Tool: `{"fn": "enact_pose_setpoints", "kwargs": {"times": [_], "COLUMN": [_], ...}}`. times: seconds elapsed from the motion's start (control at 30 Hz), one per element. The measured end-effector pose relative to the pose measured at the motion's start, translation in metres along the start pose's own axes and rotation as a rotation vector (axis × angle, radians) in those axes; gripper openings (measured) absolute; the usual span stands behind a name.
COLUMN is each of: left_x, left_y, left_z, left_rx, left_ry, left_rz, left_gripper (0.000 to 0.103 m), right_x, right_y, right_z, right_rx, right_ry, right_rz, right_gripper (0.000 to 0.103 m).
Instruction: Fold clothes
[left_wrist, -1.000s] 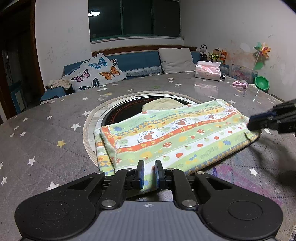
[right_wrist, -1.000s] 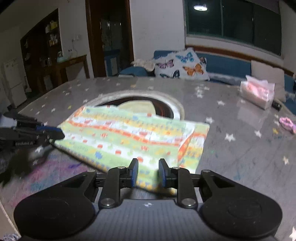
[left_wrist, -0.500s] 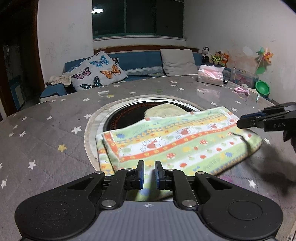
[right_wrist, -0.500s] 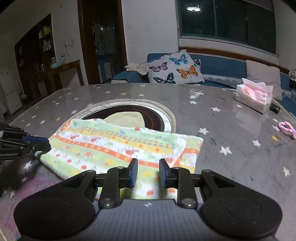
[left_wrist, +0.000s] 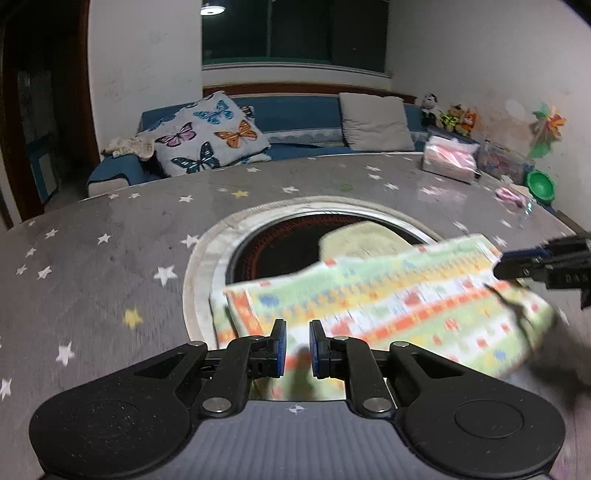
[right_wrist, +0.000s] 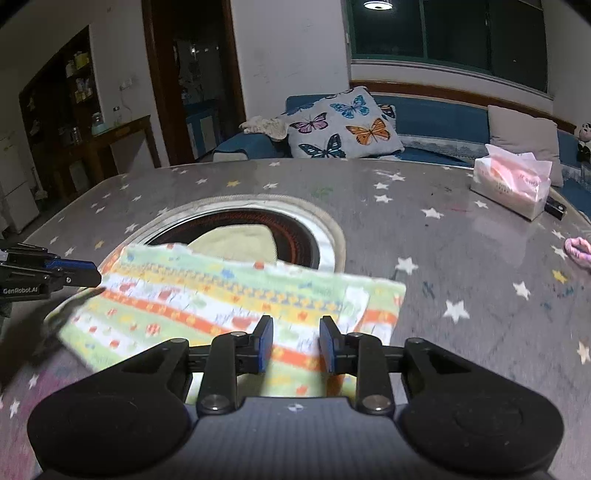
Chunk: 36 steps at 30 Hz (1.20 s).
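Observation:
A folded cloth with green, orange and yellow stripes (left_wrist: 388, 302) lies flat on the grey star-patterned table, partly over the round dark inset; it also shows in the right wrist view (right_wrist: 229, 302). My left gripper (left_wrist: 296, 349) hovers above the cloth's near edge, jaws slightly apart and empty. My right gripper (right_wrist: 296, 345) hovers above the cloth's other end, jaws apart and empty. Each gripper shows in the other's view, the right (left_wrist: 546, 262) and the left (right_wrist: 48, 275).
A round dark inset (left_wrist: 280, 243) with a pale yellow cloth (right_wrist: 236, 242) in it sits mid-table. A tissue pack (right_wrist: 511, 186) and a pink item (right_wrist: 578, 251) lie at the far right. A green bowl (left_wrist: 540, 182) stands at the table edge. A sofa with cushions is behind.
Both grippers have lifted and drawn back from the cloth. The right jaws have opened wider. The cloth stays flat on the table.

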<state>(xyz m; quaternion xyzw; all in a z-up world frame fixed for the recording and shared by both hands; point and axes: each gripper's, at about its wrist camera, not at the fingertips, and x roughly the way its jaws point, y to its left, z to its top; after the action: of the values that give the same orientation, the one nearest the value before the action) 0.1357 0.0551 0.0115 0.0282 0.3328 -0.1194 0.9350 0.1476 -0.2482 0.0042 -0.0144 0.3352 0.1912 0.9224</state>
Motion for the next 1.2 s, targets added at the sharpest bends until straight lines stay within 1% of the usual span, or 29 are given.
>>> {"fn": "enact_pose_setpoints", "kwargs": {"times": [0.1, 0.23, 0.3, 0.37, 0.4, 0.43, 0.5, 0.57, 0.6, 0.63, 0.7, 0.73, 0.77, 0.8, 0.83, 0.9, 0.97, 1.0, 1.1, 1.2], "left_x": [0.014, 0.032, 0.038, 0.035, 0.034, 0.032, 0.028, 0.020, 0.016, 0.012, 0.005, 0.003, 0.000, -0.003, -0.005, -0.011, -0.016, -0.018, -0.023, -0.027], "left_y": [0.007, 0.020, 0.026, 0.028, 0.028, 0.028, 0.026, 0.024, 0.023, 0.023, 0.022, 0.021, 0.021, 0.020, 0.020, 0.021, 0.021, 0.022, 0.023, 0.022], "left_z": [0.011, 0.012, 0.010, 0.008, 0.008, 0.008, 0.008, 0.007, 0.007, 0.006, 0.004, 0.003, 0.002, 0.001, -0.001, -0.004, -0.007, -0.009, -0.013, -0.018], "left_rx": [-0.005, -0.033, -0.049, -0.061, -0.061, -0.061, -0.063, -0.069, -0.073, -0.082, -0.090, -0.093, -0.095, -0.101, -0.107, -0.119, -0.129, -0.135, -0.155, -0.166], "left_ry": [0.011, 0.050, 0.064, 0.056, 0.054, 0.052, 0.045, 0.026, 0.019, 0.014, 0.004, 0.002, -0.001, -0.002, -0.004, -0.006, -0.007, -0.007, -0.001, 0.009], "left_rz": [0.026, 0.059, 0.070, 0.066, 0.070, 0.074, 0.091, 0.094, 0.093, 0.094, 0.104, 0.116, 0.128, 0.135, 0.142, 0.143, 0.148, 0.150, 0.157, 0.170], "left_gripper": [0.015, 0.015, 0.018, 0.019, 0.021, 0.024, 0.045, 0.052, 0.057, 0.061, 0.076, 0.080, 0.087, 0.090, 0.092, 0.098, 0.103, 0.103, 0.103, 0.103], "right_x": [0.009, 0.021, 0.023, 0.024, 0.024, 0.022, 0.019, 0.014, 0.012, 0.009, 0.005, 0.003, 0.001, -0.001, -0.003, -0.006, -0.009, -0.011, -0.014, -0.016], "right_y": [-0.006, -0.017, -0.021, -0.023, -0.023, -0.021, -0.016, -0.010, -0.008, -0.004, 0.003, 0.007, 0.011, 0.016, 0.021, 0.031, 0.040, 0.045, 0.059, 0.070], "right_z": [0.005, 0.007, 0.005, 0.002, 0.002, 0.003, 0.003, 0.004, 0.004, 0.004, 0.003, 0.002, 0.001, -0.001, -0.002, -0.005, -0.008, -0.009, -0.013, -0.016], "right_rx": [0.013, 0.036, 0.046, 0.053, 0.052, 0.045, 0.029, 0.020, 0.018, 0.015, 0.010, 0.004, -0.004, -0.014, -0.025, -0.047, -0.071, -0.085, -0.115, -0.138], "right_ry": [0.006, 0.024, 0.029, 0.030, 0.030, 0.028, 0.023, 0.014, 0.008, 0.002, -0.009, -0.015, -0.020, -0.024, -0.028, -0.032, -0.033, -0.033, -0.034, -0.035], "right_rz": [-0.012, -0.028, -0.031, -0.032, -0.035, -0.040, -0.047, -0.041, -0.037, -0.030, -0.016, -0.011, -0.006, -0.001, 0.006, 0.021, 0.036, 0.043, 0.065, 0.082], "right_gripper": [0.027, 0.027, 0.025, 0.026, 0.026, 0.027, 0.028, 0.037, 0.039, 0.040, 0.047, 0.053, 0.053, 0.053, 0.054, 0.058, 0.065, 0.067, 0.074, 0.076]}}
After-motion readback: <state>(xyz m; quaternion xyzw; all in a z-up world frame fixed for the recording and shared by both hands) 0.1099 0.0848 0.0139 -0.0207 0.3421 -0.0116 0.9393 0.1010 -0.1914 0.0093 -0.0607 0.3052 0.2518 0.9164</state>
